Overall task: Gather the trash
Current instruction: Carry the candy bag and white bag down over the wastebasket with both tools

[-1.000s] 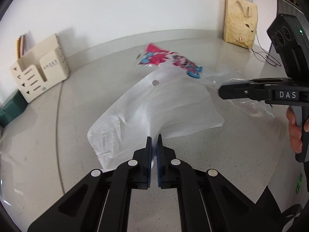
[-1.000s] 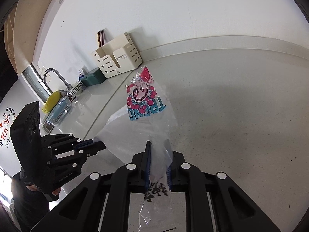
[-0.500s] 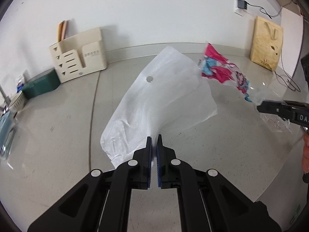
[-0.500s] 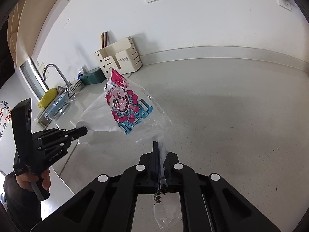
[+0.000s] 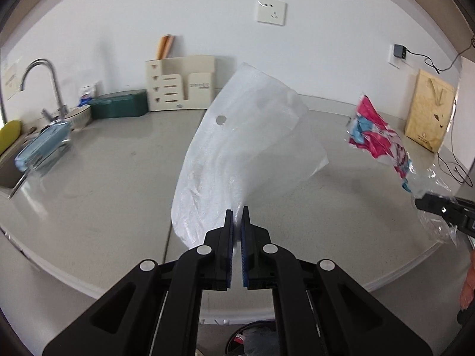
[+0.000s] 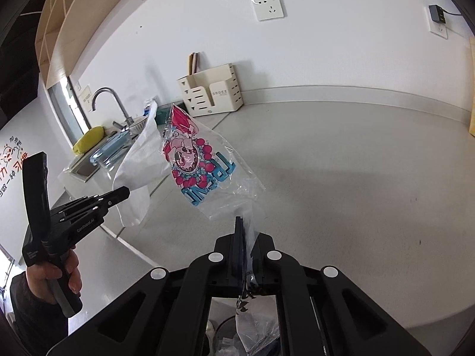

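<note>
My left gripper (image 5: 236, 213) is shut on a corner of a white foam wrap sheet (image 5: 237, 154), which stands up off the grey counter (image 5: 104, 184). From the right wrist view the same sheet (image 6: 139, 160) hangs from the left gripper (image 6: 126, 191) at the left. My right gripper (image 6: 245, 228) is shut on a clear plastic snack bag with pink and blue print (image 6: 204, 172), lifted above the counter. That bag (image 5: 380, 139) shows at the right of the left wrist view, held by the right gripper (image 5: 421, 201).
A bin with trash (image 6: 246, 335) shows below the counter edge, under both grippers. A cream rack (image 5: 181, 83), a green box (image 5: 118, 103), and a sink with a tap (image 5: 44, 89) line the back. A brown paper bag (image 5: 430, 109) leans at the far right.
Both grippers have pulled back toward the counter's front edge, each lifting its piece off the surface. The right jaws closed fully on the clear bag. The bin now appears below.
</note>
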`<state>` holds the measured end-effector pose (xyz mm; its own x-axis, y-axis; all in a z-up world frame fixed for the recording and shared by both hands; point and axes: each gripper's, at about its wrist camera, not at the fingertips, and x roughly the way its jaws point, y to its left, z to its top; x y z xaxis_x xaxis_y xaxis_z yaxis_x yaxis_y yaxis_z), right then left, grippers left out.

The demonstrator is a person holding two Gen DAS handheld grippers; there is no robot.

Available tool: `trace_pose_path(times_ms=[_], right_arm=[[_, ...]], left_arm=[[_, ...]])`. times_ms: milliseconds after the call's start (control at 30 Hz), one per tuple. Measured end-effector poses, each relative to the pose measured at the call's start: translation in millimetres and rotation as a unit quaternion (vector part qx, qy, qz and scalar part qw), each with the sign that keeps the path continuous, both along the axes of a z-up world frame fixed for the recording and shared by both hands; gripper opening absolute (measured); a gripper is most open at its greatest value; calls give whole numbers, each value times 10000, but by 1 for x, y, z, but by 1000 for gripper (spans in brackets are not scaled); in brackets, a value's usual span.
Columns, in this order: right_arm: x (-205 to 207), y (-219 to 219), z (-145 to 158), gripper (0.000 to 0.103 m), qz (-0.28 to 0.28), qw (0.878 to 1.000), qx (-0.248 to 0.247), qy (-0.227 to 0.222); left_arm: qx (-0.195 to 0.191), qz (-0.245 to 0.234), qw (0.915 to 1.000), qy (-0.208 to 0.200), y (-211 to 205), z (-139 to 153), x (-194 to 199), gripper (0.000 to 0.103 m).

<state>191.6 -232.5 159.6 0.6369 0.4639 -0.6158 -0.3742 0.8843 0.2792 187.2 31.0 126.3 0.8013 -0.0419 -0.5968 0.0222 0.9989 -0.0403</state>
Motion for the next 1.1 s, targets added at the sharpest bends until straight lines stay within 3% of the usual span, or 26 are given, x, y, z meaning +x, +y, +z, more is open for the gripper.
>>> trace_pose_path(times_ms=[633,867,1100], right_arm=[[-121,7,-20,6,576,9982,180,-18],[-159,3,-41,6,753,9968,236,149],[-182,2,-88,6,824,9952,133,520]], left_arm=[[-187,546,9976,-385,-2,-23,-161,6],[-239,494,9984,-100,-14,-55,-204,6],[-294,371,9976,504,-33,-120,-222,6]])
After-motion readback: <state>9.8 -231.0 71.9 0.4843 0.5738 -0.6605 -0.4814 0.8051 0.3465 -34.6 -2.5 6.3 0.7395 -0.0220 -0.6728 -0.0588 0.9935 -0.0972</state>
